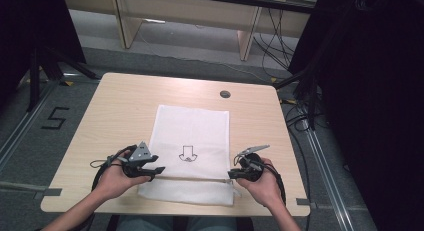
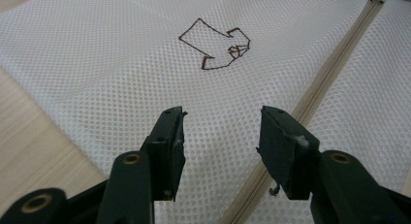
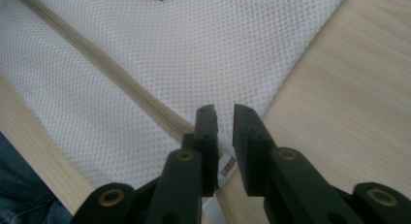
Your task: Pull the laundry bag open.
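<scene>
Lying flat mid-worktop (image 1: pixel 105 111), the white mesh bag (image 1: pixel 192 136) has its zipper (image 1: pixel 200 178) near the person's edge. Left gripper (image 1: pixel 150 169) hovers with jaws wide apart, empty. Right gripper (image 1: pixel 234 174) has jaws nearly together at the zipper's end, perhaps pinching the pull tab (image 3: pixel 226 167).

Mesh bag (image 1: pixel 192 141) flat on table (image 1: pixel 115 111), zipper (image 1: pixel 195 179) along near edge, between both hands' tongs.

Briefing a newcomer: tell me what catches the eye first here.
A white mesh bag lies flat mid-table, a drawn arrow at its centre and a zipper across its near end. The left gripper, jaws wide, hovers at the zipper's left end; the right gripper, jaws narrow, sits at its right end.
</scene>
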Demonstrator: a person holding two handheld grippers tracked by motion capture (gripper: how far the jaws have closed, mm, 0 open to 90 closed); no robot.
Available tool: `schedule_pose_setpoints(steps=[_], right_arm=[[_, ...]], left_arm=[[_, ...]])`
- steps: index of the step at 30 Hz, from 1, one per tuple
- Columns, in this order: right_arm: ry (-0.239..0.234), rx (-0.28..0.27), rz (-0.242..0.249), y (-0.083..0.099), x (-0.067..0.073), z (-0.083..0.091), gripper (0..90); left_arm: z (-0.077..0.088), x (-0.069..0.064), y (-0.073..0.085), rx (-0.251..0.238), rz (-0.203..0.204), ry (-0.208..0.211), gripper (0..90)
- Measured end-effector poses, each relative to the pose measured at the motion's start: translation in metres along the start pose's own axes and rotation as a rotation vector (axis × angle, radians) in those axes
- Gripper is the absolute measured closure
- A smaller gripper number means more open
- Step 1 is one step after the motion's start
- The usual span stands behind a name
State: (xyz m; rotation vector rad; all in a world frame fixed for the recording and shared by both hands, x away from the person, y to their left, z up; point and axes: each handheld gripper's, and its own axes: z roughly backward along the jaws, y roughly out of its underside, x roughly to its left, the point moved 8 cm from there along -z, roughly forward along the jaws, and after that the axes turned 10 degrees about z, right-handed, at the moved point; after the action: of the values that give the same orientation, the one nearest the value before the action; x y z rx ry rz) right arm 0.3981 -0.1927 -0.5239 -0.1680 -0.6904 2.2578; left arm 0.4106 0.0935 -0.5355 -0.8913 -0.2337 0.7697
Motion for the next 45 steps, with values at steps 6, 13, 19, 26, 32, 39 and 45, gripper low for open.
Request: schedule_pose_setpoints(steps=[6, 13, 19, 26, 32, 39, 45], right_arm=[[-0.010, 0.045, 0.006, 0.006, 0.005, 0.003, 90.0], [-0.027, 0.067, 0.010, 0.010, 0.007, 0.000, 89.7], [-0.024, 0.043, -0.071, 0.009, -0.004, -0.002, 78.0], [-0.045, 0.037, -0.107, 0.008, -0.004, -0.005, 71.1], [-0.044, 0.036, -0.140, 0.008, -0.004, -0.006, 67.6], [-0.059, 0.063, -0.164, 0.009, 0.000, -0.010, 67.1], [-0.055, 0.064, -0.149, 0.009, -0.001, -0.011, 69.8]], left_arm=[[0.002, 0.000, 0.001, 0.001, -0.001, -0.006, 53.6], [0.001, -0.007, -0.001, -0.001, -0.024, -0.005, 53.6], [-0.006, -0.016, -0.002, 0.013, -0.047, 0.023, 53.4], [-0.012, -0.025, -0.003, 0.027, -0.077, 0.040, 53.3], [-0.018, -0.036, -0.001, 0.042, -0.079, 0.069, 53.6], [-0.030, -0.056, -0.004, 0.061, -0.117, 0.120, 54.1], [-0.037, -0.064, -0.001, 0.083, -0.145, 0.141, 54.1]])
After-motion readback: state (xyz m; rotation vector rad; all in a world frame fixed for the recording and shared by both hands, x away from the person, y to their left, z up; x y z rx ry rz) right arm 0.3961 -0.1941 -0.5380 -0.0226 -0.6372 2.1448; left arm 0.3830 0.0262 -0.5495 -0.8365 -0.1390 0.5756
